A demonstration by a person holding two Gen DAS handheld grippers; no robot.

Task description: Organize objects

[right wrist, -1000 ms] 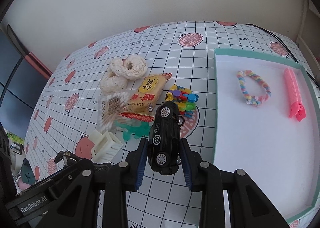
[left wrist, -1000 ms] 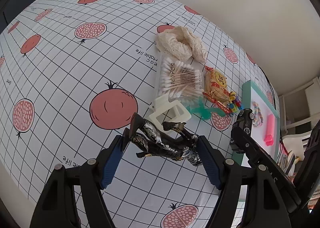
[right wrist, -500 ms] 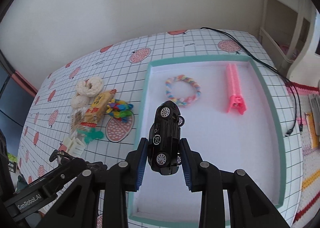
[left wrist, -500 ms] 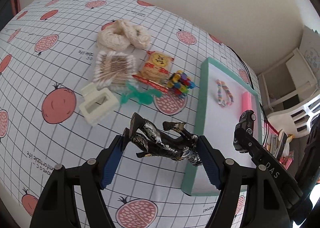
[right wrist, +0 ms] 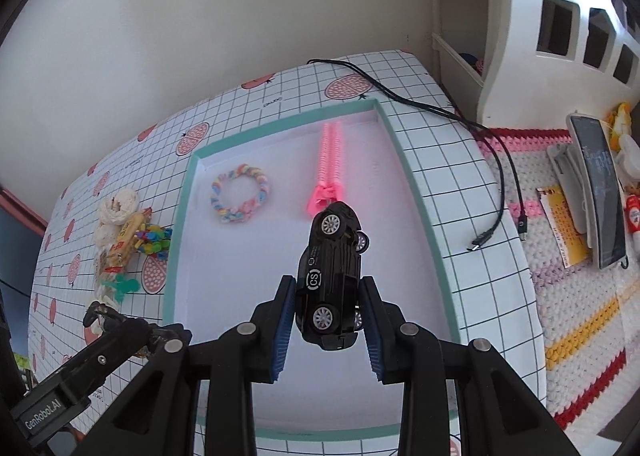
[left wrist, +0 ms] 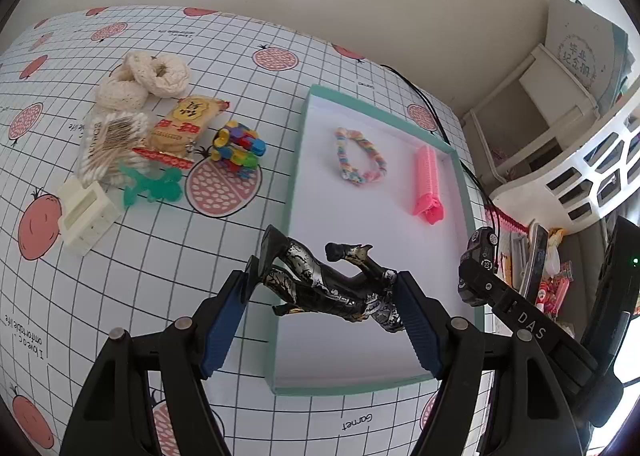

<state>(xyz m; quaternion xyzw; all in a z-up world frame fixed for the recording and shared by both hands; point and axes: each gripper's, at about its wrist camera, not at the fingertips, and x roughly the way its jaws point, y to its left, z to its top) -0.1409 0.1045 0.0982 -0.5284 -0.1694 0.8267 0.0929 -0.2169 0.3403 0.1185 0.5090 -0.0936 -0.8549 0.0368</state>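
Observation:
My left gripper is shut on a black and silver horse figurine, held over the near left rim of the teal-edged white tray. The right gripper is shut on a black toy car, held above the tray's middle with its nose tipped towards the far end. A pastel braided bracelet and a pink hair clip lie in the tray's far half. In the left wrist view the car shows at the tray's right edge. The horse appears at the lower left of the right wrist view.
Left of the tray lies a pile: lace scrunchies, a pack of cotton swabs, a snack packet, coloured clips, a green clip, a cream claw clip. A black cable trails off the table's right edge.
Both grippers have swung right, from over the pile of loose things to over the tray, each still holding its toy. The car now tips on its side.

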